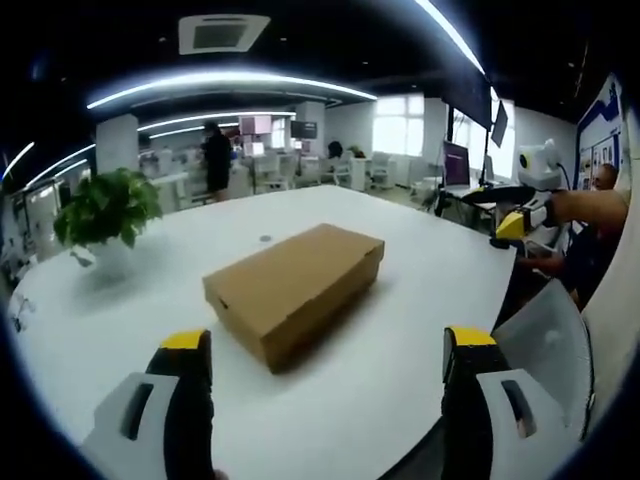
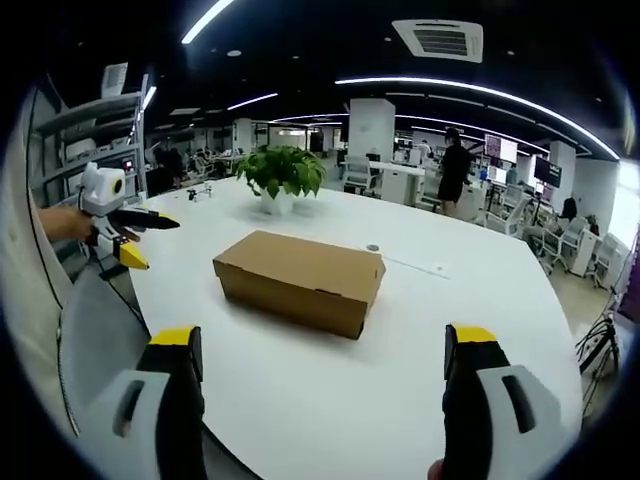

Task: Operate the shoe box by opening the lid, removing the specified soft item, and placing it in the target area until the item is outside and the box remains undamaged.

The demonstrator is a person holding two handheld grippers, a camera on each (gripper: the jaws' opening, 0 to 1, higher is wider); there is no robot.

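Observation:
A brown cardboard shoe box lies on the white table with its lid down. In the left gripper view my left gripper is open, its yellow-tipped jaws spread wide just short of the box's near corner, nothing between them. My right gripper shows at the far right, held by a hand beyond the table edge. In the right gripper view the same box sits ahead of my right gripper, which is also open and empty. My left gripper appears at the left, off the table.
A potted green plant stands on the table beyond the box. A small round object lies on the table behind the box. A grey chair back stands at the table's edge. People and desks fill the office behind.

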